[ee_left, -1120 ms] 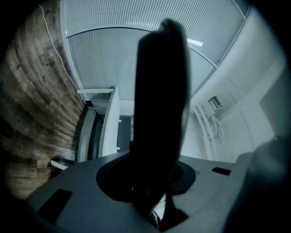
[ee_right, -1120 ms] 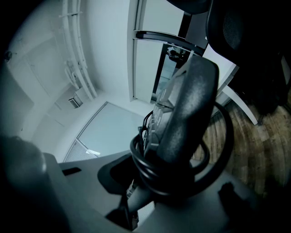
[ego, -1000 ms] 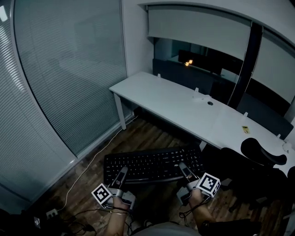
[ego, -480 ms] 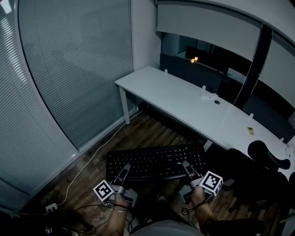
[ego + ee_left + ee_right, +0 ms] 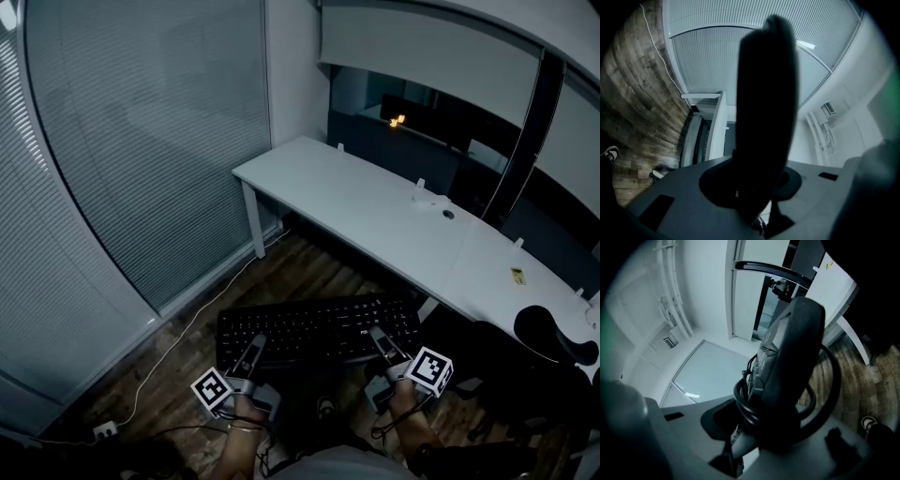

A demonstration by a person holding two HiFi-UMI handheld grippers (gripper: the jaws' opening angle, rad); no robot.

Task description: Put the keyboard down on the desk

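Observation:
A black keyboard hangs level over the wooden floor, short of the long white desk. My left gripper is shut on the keyboard's near edge towards its left end. My right gripper is shut on the near edge towards its right end. In the left gripper view the keyboard stands end-on as a dark slab between the jaws of the left gripper. The right gripper view shows the keyboard with its coiled cable clamped in the right gripper.
A black office chair stands at the right by the desk. Small items and a yellow tag lie on the desktop. A white cable runs over the floor to a socket strip. Window blinds fill the left.
The view has shifted a little, so the desk and chair sit farther right in the picture. Both grippers keep the same hold on the keyboard.

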